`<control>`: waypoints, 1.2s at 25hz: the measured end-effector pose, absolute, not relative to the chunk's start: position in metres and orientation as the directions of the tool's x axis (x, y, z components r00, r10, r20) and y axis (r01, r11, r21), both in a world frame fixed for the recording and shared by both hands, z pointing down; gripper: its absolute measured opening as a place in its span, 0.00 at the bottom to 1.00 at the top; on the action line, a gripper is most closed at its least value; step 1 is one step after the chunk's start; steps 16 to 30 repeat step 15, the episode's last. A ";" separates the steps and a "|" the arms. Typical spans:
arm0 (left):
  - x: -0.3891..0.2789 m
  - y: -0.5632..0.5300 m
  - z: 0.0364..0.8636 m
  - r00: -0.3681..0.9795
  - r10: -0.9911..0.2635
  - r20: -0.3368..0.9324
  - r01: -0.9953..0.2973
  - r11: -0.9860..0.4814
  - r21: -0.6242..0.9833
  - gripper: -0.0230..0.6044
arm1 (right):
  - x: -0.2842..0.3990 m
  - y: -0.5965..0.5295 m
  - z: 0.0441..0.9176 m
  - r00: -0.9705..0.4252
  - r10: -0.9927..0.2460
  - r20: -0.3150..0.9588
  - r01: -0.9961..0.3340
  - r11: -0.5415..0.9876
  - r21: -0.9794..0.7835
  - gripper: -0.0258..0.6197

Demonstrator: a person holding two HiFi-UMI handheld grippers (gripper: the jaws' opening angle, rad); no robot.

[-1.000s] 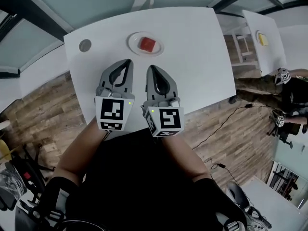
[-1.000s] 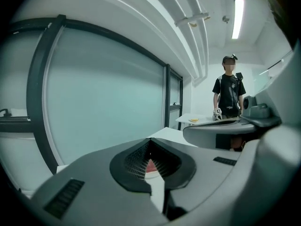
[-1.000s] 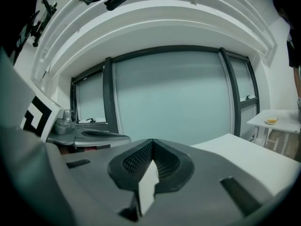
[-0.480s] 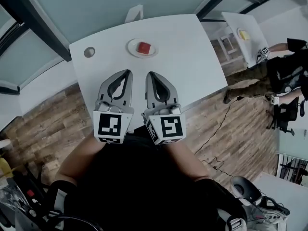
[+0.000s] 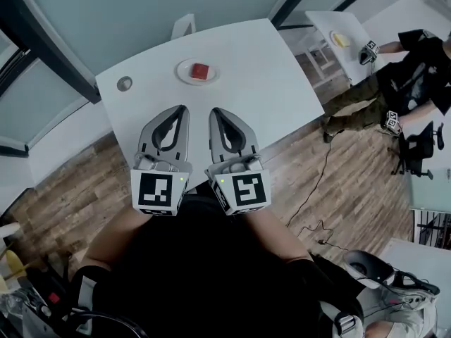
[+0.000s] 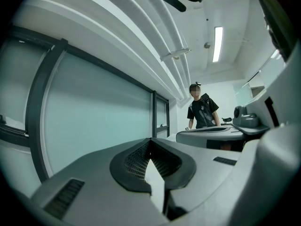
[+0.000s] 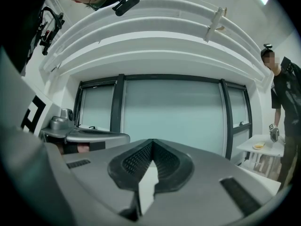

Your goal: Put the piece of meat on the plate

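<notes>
In the head view a red piece of meat [image 5: 199, 70] lies on a small white plate [image 5: 187, 74] at the far side of the white table [image 5: 268, 76]. My left gripper [image 5: 183, 108] and right gripper [image 5: 214, 111] are held side by side over the table's near half, well short of the plate, pointing level toward it. Both are shut with nothing between their jaws. In the left gripper view the left gripper [image 6: 150, 141] has its tips meeting, and so does the right gripper [image 7: 151, 141] in its own view; neither view shows the plate.
A small grey round disc [image 5: 125, 84] sits at the table's far left corner. A white chair [image 5: 183, 24] stands behind the table, before a glass wall. At the right, a second table [image 5: 338, 30] holds a yellow item, and a person [image 5: 412, 58] stands near it. Cables run over the wooden floor [image 5: 331, 167].
Both grippers have lifted and drawn back toward me, still shut and side by side. The table and plate look smaller and farther. The person at the right has moved along the second table.
</notes>
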State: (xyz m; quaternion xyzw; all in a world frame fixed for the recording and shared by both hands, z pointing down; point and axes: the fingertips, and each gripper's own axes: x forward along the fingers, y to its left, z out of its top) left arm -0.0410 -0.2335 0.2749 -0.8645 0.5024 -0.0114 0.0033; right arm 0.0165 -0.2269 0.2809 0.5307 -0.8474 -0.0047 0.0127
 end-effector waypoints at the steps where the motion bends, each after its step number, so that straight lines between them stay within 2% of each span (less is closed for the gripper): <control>1: -0.040 -0.233 0.274 0.498 -0.867 0.013 -0.867 -0.498 -0.019 0.04 | 0.017 -0.226 0.280 -0.435 -0.901 0.014 -0.900 0.435 0.024 0.04; 30: -0.041 -0.236 0.279 0.505 -0.863 0.026 -0.863 -0.505 -0.008 0.04 | 0.018 -0.225 0.277 -0.421 -0.907 0.006 -0.906 0.421 0.044 0.04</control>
